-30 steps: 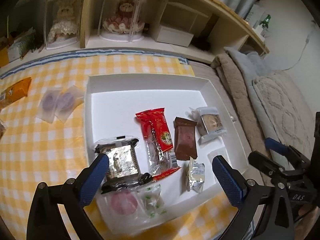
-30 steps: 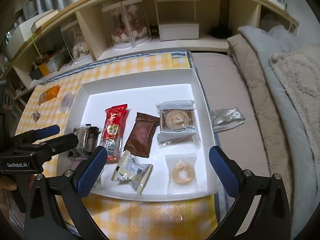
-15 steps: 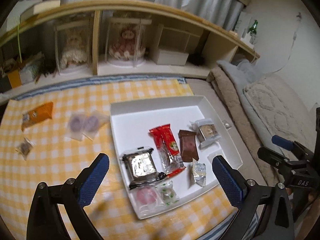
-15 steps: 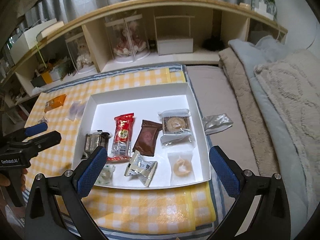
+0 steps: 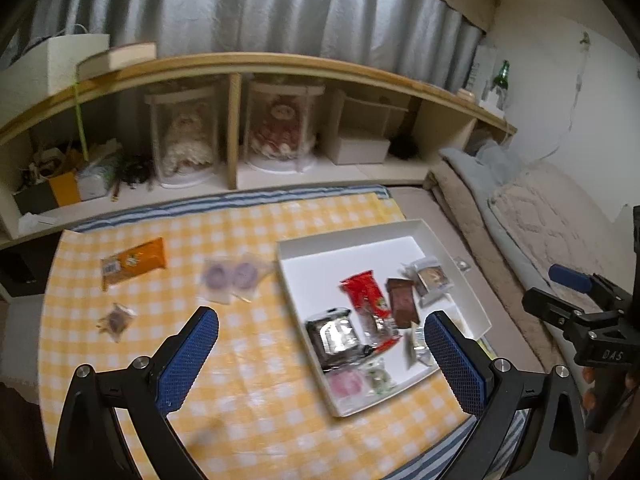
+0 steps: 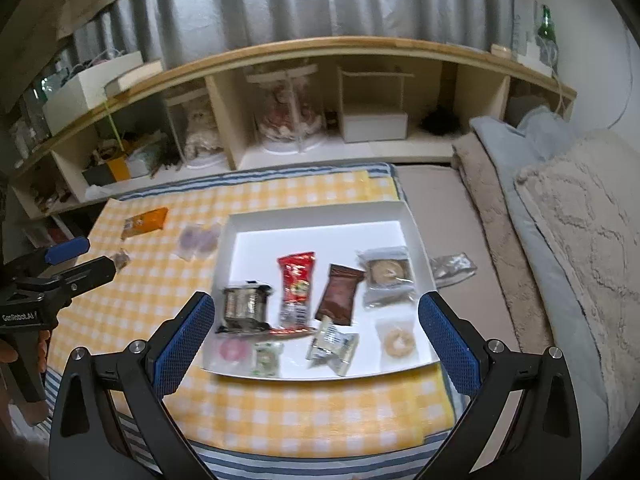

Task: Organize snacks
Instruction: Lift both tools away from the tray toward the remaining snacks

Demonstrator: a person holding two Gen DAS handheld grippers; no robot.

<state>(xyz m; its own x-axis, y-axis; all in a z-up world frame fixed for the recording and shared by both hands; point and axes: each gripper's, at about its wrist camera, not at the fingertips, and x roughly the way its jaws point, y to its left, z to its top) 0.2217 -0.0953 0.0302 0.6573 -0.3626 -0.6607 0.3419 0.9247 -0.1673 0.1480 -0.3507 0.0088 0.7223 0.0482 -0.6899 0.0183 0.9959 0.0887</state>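
A white tray [image 6: 316, 210] lies on a yellow checked cloth [image 6: 280, 400]. It holds a red packet [image 6: 296, 280], a brown packet [image 6: 340, 294], a silver foil pack [image 6: 244, 306], a wrapped cookie [image 6: 388, 274], a ring biscuit [image 6: 396, 342] and other small snacks. Left of the tray, on the cloth, are an orange packet [image 5: 134, 262], two clear packets with purple sweets [image 5: 230, 276] and a small brown snack [image 5: 116, 318]. My left gripper [image 5: 320, 320] hangs open and empty, high above the tray's left edge. My right gripper [image 6: 316, 303] is open and empty, above the tray's near side.
A low wooden shelf [image 5: 240, 64] runs along the back with two dolls in clear cases [image 5: 280, 128] and a white box [image 5: 362, 150]. Folded blankets [image 6: 560, 220] lie to the right. A crumpled silver wrapper [image 6: 452, 268] sits on the mat beside the tray.
Both grippers have risen and drawn back from the tray, so it looks smaller. The left view has swung left and now takes in the loose snacks on the cloth. Nothing was picked up.
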